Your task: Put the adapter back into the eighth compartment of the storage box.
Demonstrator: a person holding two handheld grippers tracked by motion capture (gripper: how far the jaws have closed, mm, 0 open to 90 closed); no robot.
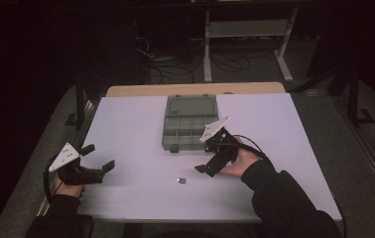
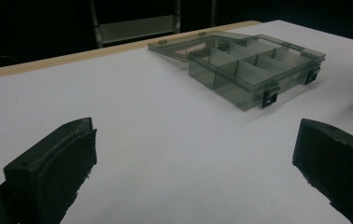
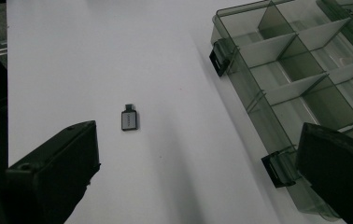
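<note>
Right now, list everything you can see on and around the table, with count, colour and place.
Compartment box: one, smoky grey, lid open, far middle of the table, compartments look empty.
Small adapter: one, silver-grey, on the table near the front, apart from the box.
Table: one, white top with a wooden far edge.
Metal frame: one, pale grey, on the floor behind the table.
Cables: several, dark, on the floor behind.
Left tool: one, black, open, front left.
Right tool: one, black, open, beside the adapter.

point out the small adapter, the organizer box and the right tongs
small adapter [image 3: 129,119], right gripper view, on its grey body.
organizer box [image 1: 171,139], high view, on its near left wall.
right tongs [image 1: 210,167], high view, midway between the fingertips.
</note>
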